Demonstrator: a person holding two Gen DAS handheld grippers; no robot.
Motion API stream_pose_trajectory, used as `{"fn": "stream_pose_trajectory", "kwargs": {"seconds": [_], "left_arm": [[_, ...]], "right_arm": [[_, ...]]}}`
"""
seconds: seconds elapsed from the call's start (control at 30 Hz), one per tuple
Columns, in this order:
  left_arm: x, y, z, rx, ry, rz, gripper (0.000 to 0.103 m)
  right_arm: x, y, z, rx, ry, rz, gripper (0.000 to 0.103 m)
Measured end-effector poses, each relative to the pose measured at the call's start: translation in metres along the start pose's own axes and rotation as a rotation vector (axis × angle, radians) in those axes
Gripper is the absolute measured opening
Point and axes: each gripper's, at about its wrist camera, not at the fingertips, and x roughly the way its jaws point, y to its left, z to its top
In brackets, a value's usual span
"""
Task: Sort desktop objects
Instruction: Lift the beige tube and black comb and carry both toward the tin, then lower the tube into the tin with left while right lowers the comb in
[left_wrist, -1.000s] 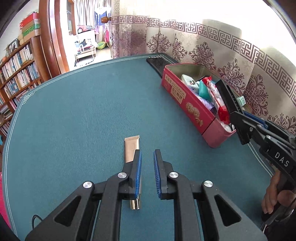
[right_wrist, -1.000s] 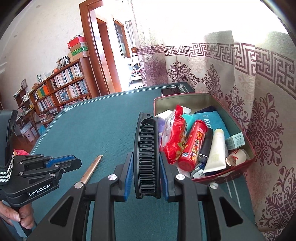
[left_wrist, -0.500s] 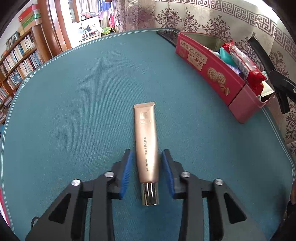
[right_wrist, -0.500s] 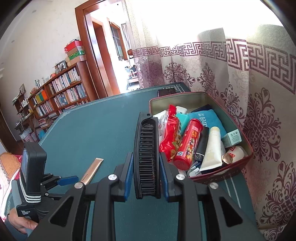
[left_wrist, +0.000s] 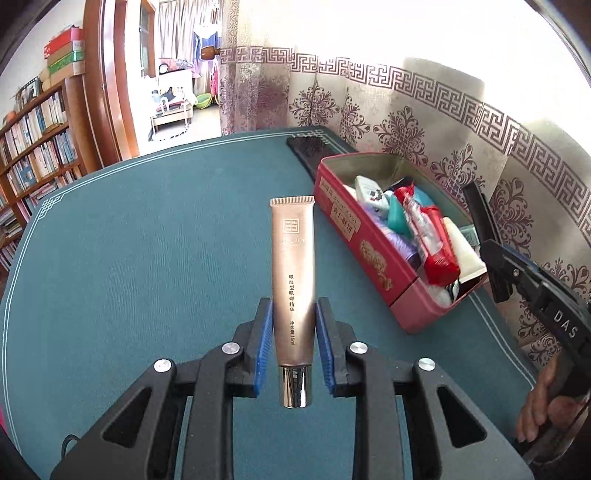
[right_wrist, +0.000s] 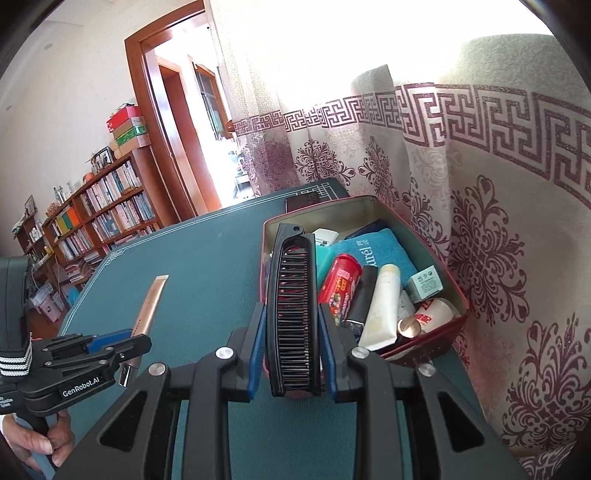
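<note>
Right wrist view has the right gripper (right_wrist: 291, 347) pinching a black folding comb (right_wrist: 292, 310) over the nearly full red tin box (right_wrist: 424, 347), while the left gripper (left_wrist: 293, 343) clamps a gold cosmetic tube (left_wrist: 293, 280), seemingly lifted off the teal tabletop (left_wrist: 147, 258), both unsorted.

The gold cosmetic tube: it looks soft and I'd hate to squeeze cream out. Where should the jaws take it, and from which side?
Grip the gold cosmetic tube low on its body, just above the shiny metallic cap, coming in from the cap end along its length. The left gripper does so now, blue pads on its narrow sides.
</note>
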Motion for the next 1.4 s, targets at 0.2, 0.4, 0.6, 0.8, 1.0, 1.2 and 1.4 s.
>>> {"fn": "stream_pose_trajectory", "kwargs": {"seconds": [0.2, 0.4, 0.6, 0.8, 1.0, 1.2, 1.4], "left_arm": [[-0.001, -0.032, 0.029, 0.045, -0.042, -0.072, 0.025], [0.019, -0.065, 0.059, 0.075, -0.040, -0.139, 0.025], [0.047, -0.091, 0.081, 0.103, -0.032, -0.154, 0.025], [0.075, -0.107, 0.093, 0.122, -0.011, -0.172, 0.025], [0.085, -0.115, 0.095, 0.129, -0.014, -0.183, 0.026], [0.088, -0.117, 0.097, 0.138, -0.022, -0.158, 0.042], [0.084, -0.110, 0.093, 0.127, -0.032, -0.110, 0.047]], "right_arm": [[0.004, -0.019, 0.007, 0.021, -0.009, -0.058, 0.029], [0.015, -0.036, 0.012, 0.040, 0.003, -0.086, 0.029], [0.027, -0.048, 0.017, 0.042, 0.014, -0.103, 0.029], [0.042, -0.059, 0.019, 0.057, 0.044, -0.107, 0.030], [0.048, -0.065, 0.018, 0.072, 0.061, -0.106, 0.030], [0.050, -0.066, 0.016, 0.079, 0.074, -0.100, 0.031], [0.046, -0.065, 0.013, 0.079, 0.075, -0.095, 0.032]]}}
